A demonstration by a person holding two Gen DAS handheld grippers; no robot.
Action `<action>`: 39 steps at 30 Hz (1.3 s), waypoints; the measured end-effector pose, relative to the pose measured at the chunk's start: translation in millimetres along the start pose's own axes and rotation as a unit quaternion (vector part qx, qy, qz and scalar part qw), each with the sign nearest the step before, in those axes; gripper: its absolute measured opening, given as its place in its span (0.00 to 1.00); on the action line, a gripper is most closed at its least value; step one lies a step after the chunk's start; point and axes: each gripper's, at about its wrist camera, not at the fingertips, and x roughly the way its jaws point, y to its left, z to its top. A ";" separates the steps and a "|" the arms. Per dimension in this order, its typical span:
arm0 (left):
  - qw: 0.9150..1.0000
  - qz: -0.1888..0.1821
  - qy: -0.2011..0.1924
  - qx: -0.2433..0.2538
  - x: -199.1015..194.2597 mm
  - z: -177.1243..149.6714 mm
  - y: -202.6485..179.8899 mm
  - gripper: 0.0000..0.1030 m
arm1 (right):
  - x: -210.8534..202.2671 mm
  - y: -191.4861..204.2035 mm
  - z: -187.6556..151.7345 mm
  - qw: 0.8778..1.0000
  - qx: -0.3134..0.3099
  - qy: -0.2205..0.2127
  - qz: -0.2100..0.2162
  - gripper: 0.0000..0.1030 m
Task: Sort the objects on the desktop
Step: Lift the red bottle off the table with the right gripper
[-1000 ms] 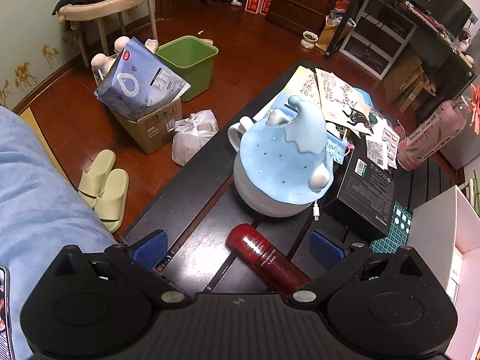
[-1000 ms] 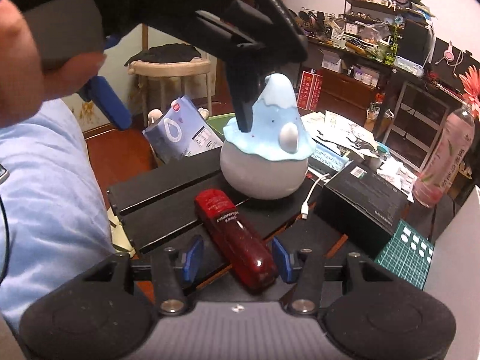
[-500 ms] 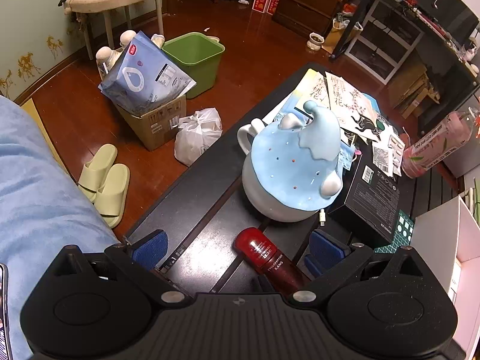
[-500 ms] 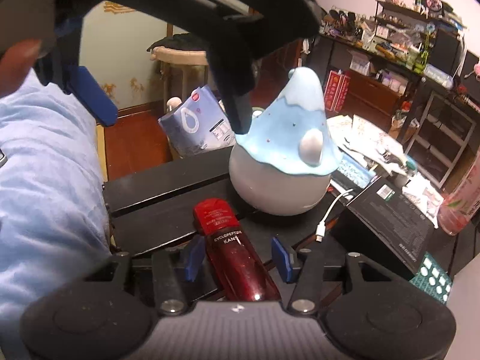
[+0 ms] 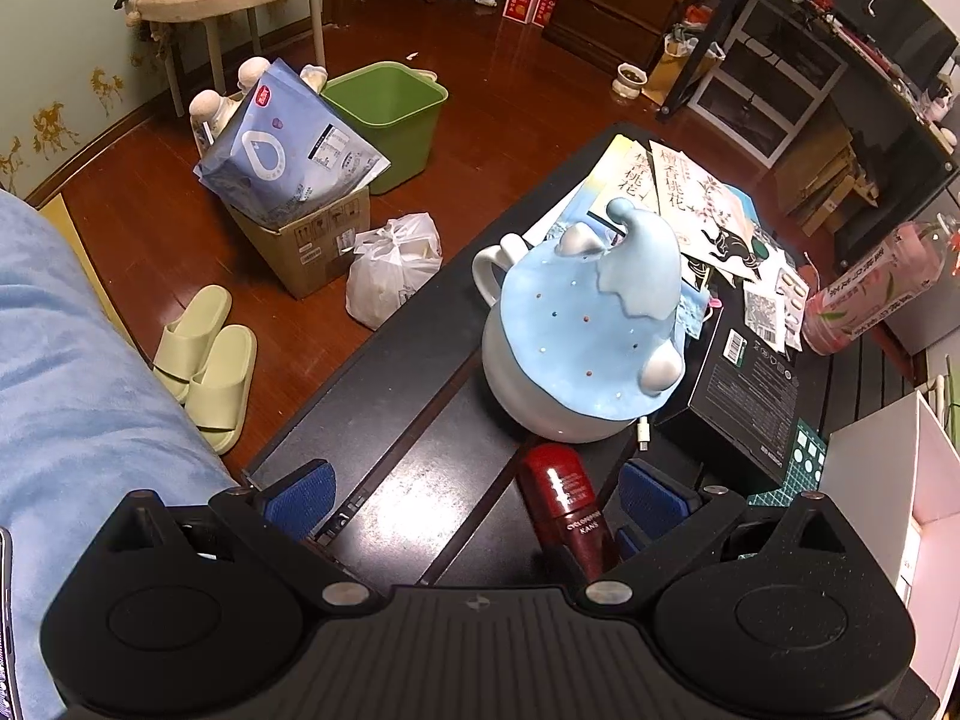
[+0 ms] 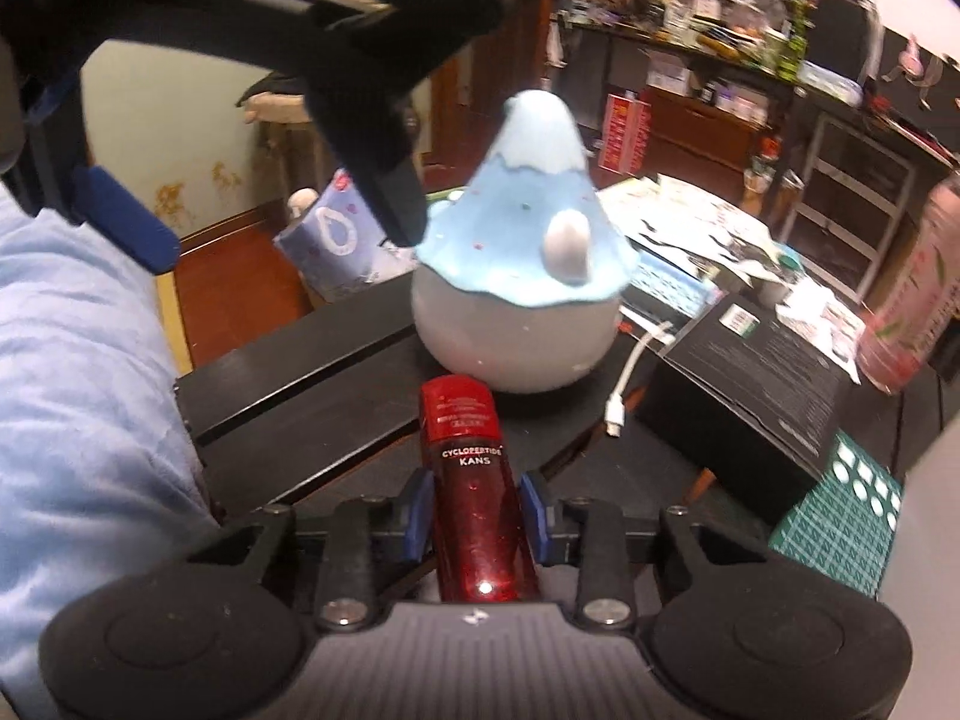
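Blue pads of the right gripper [image 6: 474, 504] flank a dark red bottle [image 6: 474, 480] that lies on its side on the black table [image 6: 312, 384], cap end pointing away toward a white and pale blue mountain-shaped ornament [image 6: 522, 276]. The jaws are closing, with the bottle's body between them, and the pads look to be just meeting its sides; whether they press firmly yet I cannot tell. To do this grasp well, I judge the pads should settle squarely on the widest line of the round, glossy body, since a hold too high on the curve could squeeze it out forward against the ornament, which the cap nearly touches. Lifting should wait until the bottle is firmly clamped, and it should come back and up, away from the ornament and from the white cable plug [image 6: 615, 417] lying just to the right. The left gripper [image 5: 474, 495] hangs above the same spot with its jaws wide apart and nothing held; the bottle [image 5: 564, 510] lies under it, nearer its right pad. It would do best to stay clear while the right one lifts. A black box [image 6: 750, 384] and a green cutting mat [image 6: 846, 516] sit to the right, with a pink drink bottle [image 6: 912, 294] beyond them.
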 end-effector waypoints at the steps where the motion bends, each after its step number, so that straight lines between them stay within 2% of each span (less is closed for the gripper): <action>1: 1.000 -0.001 0.000 0.000 -0.2 -0.2 -0.1 0.99 | -1.5 -1.3 -0.5 1.000 0.009 0.003 -0.001 0.29; 20: 1.000 -0.004 0.002 0.001 0.7 0.2 -0.1 0.99 | 13.0 -1.2 0.8 0.999 0.034 0.035 -0.002 0.29; 34: 1.000 -0.001 0.003 0.005 3.1 -0.8 -1.8 0.99 | 18.9 -0.3 -1.5 0.999 0.033 0.040 -0.009 0.28; 39: 1.000 -0.002 0.002 0.012 3.9 -1.7 -5.2 0.99 | 15.8 -5.8 -1.8 0.998 0.050 0.042 -0.008 0.28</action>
